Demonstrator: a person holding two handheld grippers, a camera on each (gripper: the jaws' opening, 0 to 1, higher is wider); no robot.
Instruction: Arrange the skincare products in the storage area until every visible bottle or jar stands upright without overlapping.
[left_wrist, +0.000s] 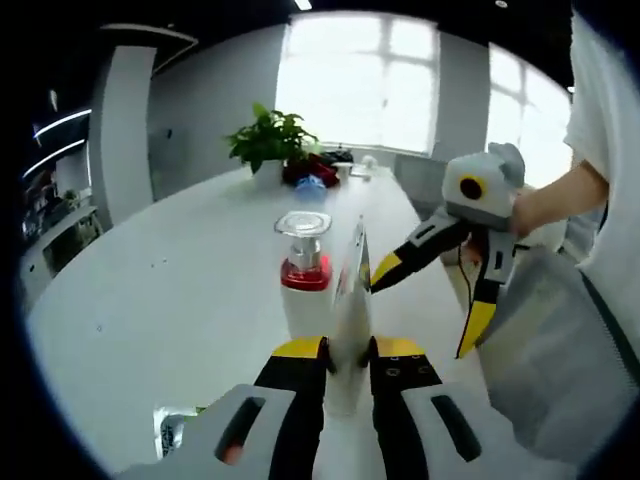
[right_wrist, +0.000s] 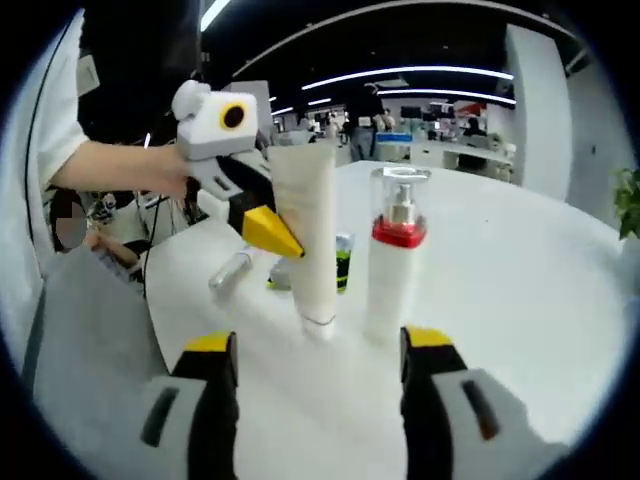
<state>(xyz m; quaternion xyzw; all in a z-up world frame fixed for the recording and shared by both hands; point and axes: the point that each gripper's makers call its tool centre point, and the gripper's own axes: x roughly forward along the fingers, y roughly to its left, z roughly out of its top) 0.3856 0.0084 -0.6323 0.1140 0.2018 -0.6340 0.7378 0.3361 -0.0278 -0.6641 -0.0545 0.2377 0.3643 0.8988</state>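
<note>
White tube (right_wrist: 312, 235), long axis vertical, is pinched by the left tongs (right_wrist: 285, 240) at centre frame, apparently cap-down on the counter (right_wrist: 520, 290); right tongs (right_wrist: 320, 372) are spread just below, pump bottle (right_wrist: 393, 255) beside.

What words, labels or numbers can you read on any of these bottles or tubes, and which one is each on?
No text is readable in either view.
White tube, held by the left gripper: no print can be made out.
Pump bottle with the red collar: plain white body, no label visible.
Small green and black item behind the tube: markings too blurred to read.
</note>
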